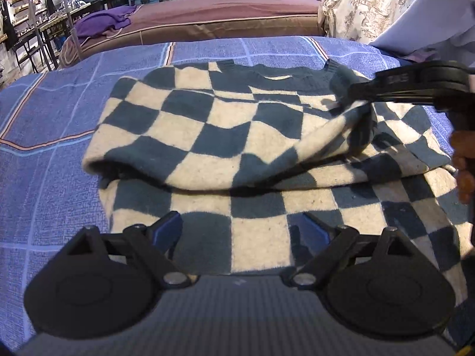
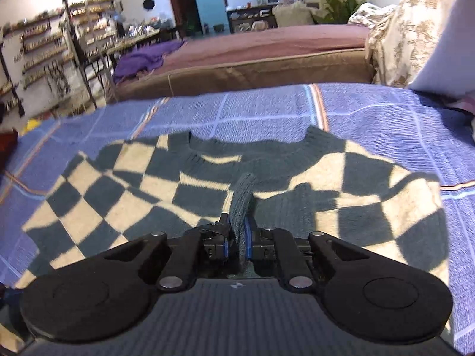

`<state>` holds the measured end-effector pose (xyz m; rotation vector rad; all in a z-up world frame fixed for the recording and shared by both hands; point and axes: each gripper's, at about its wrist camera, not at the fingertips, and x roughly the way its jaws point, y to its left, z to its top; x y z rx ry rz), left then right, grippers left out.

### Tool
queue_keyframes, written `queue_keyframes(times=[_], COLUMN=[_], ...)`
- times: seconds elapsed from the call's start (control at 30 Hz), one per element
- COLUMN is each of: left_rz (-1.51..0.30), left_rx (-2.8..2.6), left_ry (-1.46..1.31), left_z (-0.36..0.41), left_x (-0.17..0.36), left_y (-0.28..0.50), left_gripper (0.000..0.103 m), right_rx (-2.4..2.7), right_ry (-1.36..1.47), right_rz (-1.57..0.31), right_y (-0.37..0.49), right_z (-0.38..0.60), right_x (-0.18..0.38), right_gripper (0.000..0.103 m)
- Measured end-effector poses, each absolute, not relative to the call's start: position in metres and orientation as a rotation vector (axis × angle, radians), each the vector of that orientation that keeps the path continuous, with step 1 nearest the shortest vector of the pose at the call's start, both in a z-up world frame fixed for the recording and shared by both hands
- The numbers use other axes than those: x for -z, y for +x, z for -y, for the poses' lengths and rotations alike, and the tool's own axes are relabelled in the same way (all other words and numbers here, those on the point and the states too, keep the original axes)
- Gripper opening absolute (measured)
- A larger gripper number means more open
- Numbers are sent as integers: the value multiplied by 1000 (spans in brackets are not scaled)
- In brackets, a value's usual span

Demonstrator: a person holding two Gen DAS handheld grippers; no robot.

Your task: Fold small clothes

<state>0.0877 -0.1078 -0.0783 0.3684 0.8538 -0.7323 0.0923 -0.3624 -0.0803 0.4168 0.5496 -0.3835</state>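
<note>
Left gripper (image 1: 237, 228) sits nearest the lens in the left wrist view, jaws spread wide with nothing between them. Its blue fingertips (image 1: 167, 227) hover over the near hem of the checkered sweater (image 1: 207, 136), not pressing on the knit.

Sweater position: spread on the blue plaid bedspread (image 1: 53, 118), teal-and-cream squares up, ribbed neckline at the far edge. One side panel is folded over the body, forming a rounded crease across the middle.

Right gripper (image 2: 239, 238): jaws nearly shut, clamped on a ribbed teal strip of the sweater (image 2: 242, 207). The strip stands up between the pads and bends over toward the neckline. In the left wrist view the same gripper (image 1: 356, 95) enters from the right of the sweater, with knit bunched at its tip and lifted off the bedspread. A hand (image 1: 463, 160) grips its handle.

Beyond the sweater lies a brown mattress (image 2: 252, 59) bearing a purple cloth (image 2: 145, 56).
</note>
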Motion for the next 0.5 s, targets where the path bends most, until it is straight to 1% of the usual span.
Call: queue_keyframes(times=[0.13, 0.23, 0.3, 0.33, 0.4, 0.5], left_rz=[-863, -879, -881, -885, -891, -903], left_rx=[717, 723, 732, 739, 750, 744], left_ry=[349, 350, 366, 373, 384, 391], left_z=[110, 115, 118, 119, 119, 118], left_x=[81, 84, 85, 85, 85, 86], left_y=[88, 86, 83, 81, 77, 74], left_gripper=[90, 91, 91, 91, 91, 91], right_rx=[402, 405, 395, 417, 435, 486], right_ry=[385, 398, 498, 547, 611, 548], right_rz=[-479, -543, -622, -644, -604, -518], right_y=[34, 12, 5, -1, -15, -22], right_z=[356, 352, 354, 356, 355, 354], right_x=[70, 91, 116, 126, 130, 111], right_gripper=[13, 13, 22, 39, 42, 55])
